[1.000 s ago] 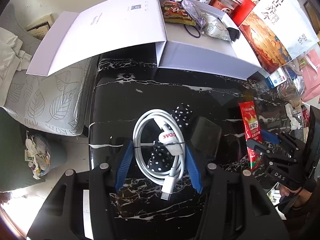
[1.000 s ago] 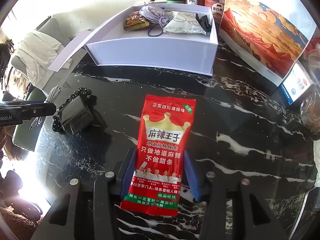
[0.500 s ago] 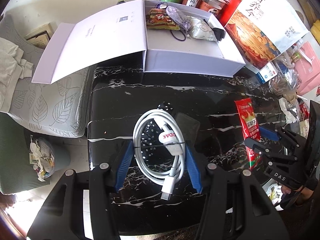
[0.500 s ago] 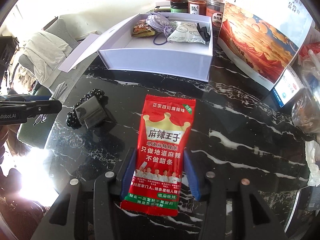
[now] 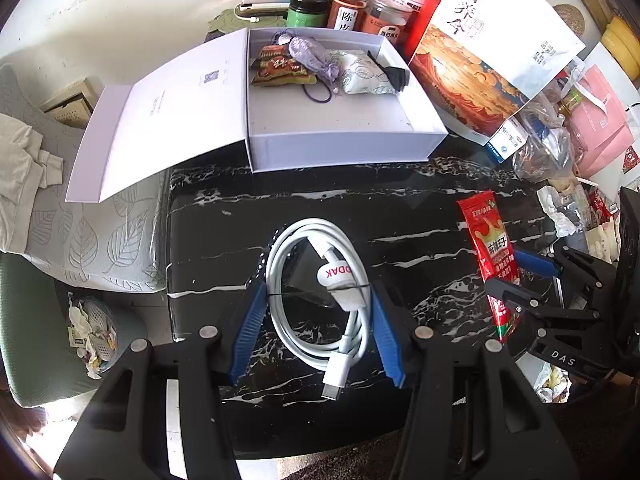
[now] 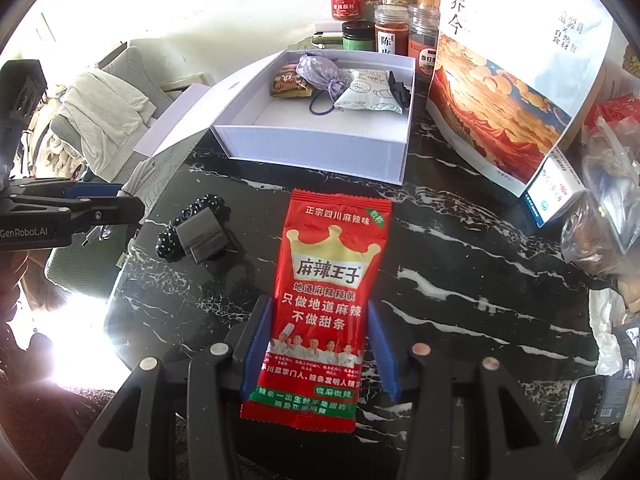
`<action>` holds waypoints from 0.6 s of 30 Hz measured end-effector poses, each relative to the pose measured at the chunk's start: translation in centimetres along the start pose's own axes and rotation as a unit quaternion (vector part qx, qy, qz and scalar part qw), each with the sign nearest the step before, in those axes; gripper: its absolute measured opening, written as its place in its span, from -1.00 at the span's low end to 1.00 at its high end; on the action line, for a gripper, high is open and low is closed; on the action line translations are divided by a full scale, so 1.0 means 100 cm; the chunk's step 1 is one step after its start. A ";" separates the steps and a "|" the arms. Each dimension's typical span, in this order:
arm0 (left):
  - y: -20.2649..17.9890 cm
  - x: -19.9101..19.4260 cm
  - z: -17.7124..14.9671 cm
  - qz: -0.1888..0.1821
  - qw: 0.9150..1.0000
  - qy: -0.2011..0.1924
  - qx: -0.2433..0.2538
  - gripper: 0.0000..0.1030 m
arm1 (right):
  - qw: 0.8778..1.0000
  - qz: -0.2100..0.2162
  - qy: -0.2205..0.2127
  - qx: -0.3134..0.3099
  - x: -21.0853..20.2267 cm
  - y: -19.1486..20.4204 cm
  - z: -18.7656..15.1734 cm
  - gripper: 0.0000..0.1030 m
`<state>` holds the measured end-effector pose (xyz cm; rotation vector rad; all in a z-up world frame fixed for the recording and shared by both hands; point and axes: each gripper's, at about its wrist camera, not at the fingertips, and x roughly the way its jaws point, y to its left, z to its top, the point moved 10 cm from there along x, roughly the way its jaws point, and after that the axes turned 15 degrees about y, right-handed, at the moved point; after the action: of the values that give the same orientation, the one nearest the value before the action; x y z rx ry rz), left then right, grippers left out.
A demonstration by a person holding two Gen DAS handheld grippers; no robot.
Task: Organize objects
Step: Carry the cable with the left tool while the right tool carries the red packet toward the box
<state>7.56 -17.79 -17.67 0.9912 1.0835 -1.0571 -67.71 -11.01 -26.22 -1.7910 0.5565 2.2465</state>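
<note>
My left gripper [image 5: 318,300] is shut on a coiled white charging cable [image 5: 280,264] and holds it above the black marble table [image 5: 400,208]. My right gripper [image 6: 318,308] is shut on the lower part of a red snack packet [image 6: 332,264], also lifted off the table. The packet [image 5: 490,240] and right gripper [image 5: 520,276] show at the right of the left wrist view. An open white box [image 6: 312,152] at the table's far side holds sachets and a snack pack. A black dotted scrunchie with a dark clip [image 6: 192,232] lies on the table, left of the packet.
Spice jars [image 5: 348,12] stand behind the box. A large printed paper bag [image 5: 480,60] and plastic bags [image 5: 548,152] crowd the right side. The box lid [image 5: 168,112] overhangs a leaf-patterned cushion [image 5: 92,240] on the left. A waste bin [image 5: 96,336] sits below.
Both grippers have risen with their loads, so the table looks farther away. The left view has shifted toward the box, and the scrunchie is now mostly hidden behind the cable.
</note>
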 end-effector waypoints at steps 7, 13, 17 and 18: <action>-0.017 -0.016 0.019 0.003 0.999 -0.023 0.023 -0.03 | 1.000 0.004 -0.008 -0.013 -0.018 -0.004 0.007 -0.08; -0.036 -0.026 0.034 0.004 0.998 -0.037 0.050 -0.03 | 0.999 0.007 -0.014 -0.034 -0.030 -0.009 0.018 -0.08; -0.044 -0.032 0.043 -0.002 0.998 -0.046 0.048 -0.03 | 0.999 0.007 -0.023 -0.048 -0.038 -0.011 0.028 -0.08; -0.046 -0.033 0.045 -0.002 0.998 -0.048 0.048 -0.03 | 0.998 0.006 -0.025 -0.051 -0.040 -0.012 0.030 -0.08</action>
<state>3.52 -22.55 -14.10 1.0054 0.9639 -1.1567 -69.02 -8.41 -21.97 -1.7777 0.4516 2.3601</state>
